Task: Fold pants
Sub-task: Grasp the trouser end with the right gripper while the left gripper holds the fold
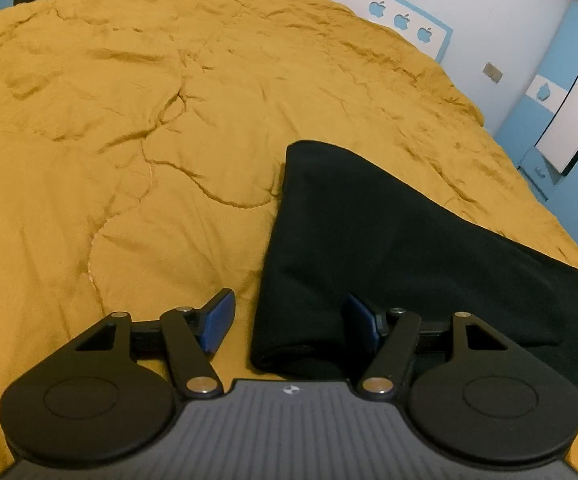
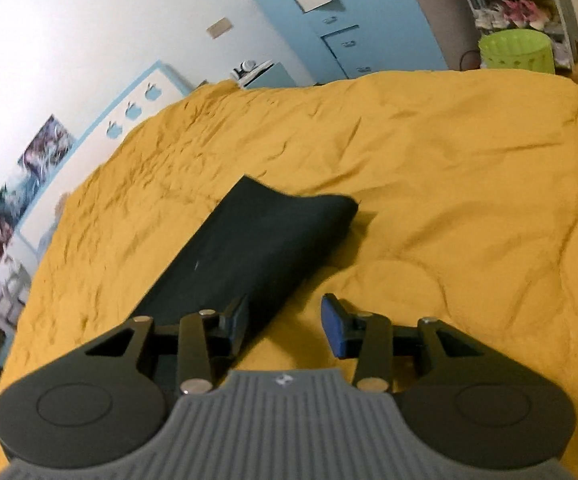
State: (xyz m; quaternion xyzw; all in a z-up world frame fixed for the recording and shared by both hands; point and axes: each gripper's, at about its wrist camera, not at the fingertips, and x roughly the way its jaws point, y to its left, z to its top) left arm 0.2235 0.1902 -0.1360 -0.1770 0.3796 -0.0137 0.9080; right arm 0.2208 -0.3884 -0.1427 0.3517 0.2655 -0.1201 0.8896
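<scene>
In the left wrist view, the left tool [image 1: 287, 322] stands wide open and grips nothing. The near corner of the black pants [image 1: 389, 248] lies between its fingers, closer to the right finger [image 1: 359, 322], which is over the cloth; I cannot tell if it touches. The left finger [image 1: 219, 318] is over the bare yellow bedcover [image 1: 129, 140]. From the tool, the folded pants stretch forward and to the right on the bed.

In the right wrist view, the right tool [image 2: 287, 326] is open about halfway and holds nothing. Its left finger [image 2: 239, 324] is over the near end of the pants [image 2: 249, 248]; the right finger [image 2: 335, 330] is over the bedcover [image 2: 449, 200]. The pants run forward and slightly left from the tool, and their far edge curls up a little. Far beyond the bed stands a green basket [image 2: 515, 50].
</scene>
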